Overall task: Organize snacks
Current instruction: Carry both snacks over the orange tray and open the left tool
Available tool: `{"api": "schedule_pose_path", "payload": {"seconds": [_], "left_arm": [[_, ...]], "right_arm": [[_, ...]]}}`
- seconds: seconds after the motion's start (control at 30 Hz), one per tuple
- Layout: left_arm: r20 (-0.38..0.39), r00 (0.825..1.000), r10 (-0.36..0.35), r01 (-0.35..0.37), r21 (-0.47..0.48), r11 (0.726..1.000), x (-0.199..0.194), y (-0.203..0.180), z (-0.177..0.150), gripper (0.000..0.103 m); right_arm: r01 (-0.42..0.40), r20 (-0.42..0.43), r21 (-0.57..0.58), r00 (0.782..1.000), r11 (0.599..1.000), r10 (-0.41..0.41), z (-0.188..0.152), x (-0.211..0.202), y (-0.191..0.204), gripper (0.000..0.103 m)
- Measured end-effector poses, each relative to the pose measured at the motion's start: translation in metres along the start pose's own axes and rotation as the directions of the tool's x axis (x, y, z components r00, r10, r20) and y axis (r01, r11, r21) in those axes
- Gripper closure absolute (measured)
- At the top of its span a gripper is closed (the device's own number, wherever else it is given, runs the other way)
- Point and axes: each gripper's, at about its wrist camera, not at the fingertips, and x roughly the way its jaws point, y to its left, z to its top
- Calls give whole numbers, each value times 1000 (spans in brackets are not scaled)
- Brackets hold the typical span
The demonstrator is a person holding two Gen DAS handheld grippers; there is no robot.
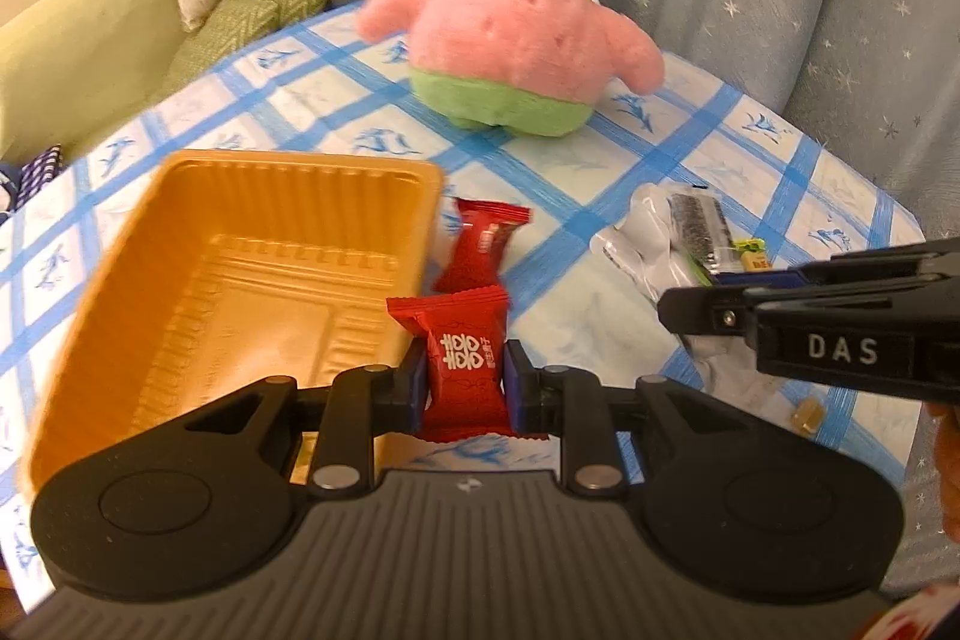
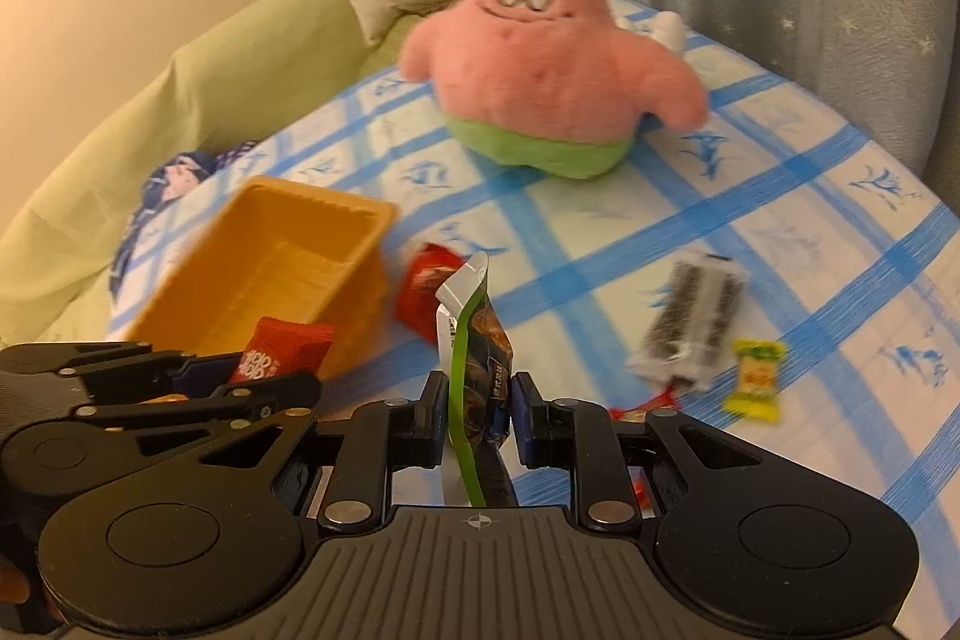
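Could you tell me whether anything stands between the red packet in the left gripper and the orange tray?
Nothing visible does: the red packet is clamped in the left gripper right beside the open, empty orange tray.

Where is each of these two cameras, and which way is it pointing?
Left wrist: sits on the left gripper, looking down over its fingers, which pinch a red packet beside the orange tray; the right gripper's side shows.
Right wrist: sits on the right gripper, which pinches a green pouch; the left gripper shows at left.
Both: plush star, tray, checked cloth.
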Motion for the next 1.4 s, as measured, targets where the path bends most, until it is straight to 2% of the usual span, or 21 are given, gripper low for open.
{"api": "schedule_pose_path", "payload": {"seconds": [0.27,0.53,0.83,1.4], "left_arm": [[17,998,54,-54,7,999,-26,53,-8,80],[22,996,86,-87,18,996,-26,108,-11,80],[-17,998,67,-66,64,996,-1,145,-8,80],[-56,998,32,-25,128,991,42,157,4,80]], "right_arm": [[-89,-2,-4,996,996,88,-5,4,62,80],[-136,-13,-11,991,991,136,-9,32,120,81],[-83,-7,18,997,996,83,-7,71,147,81],[27,-13,70,1000,997,-27,6,115,147,81]]}}
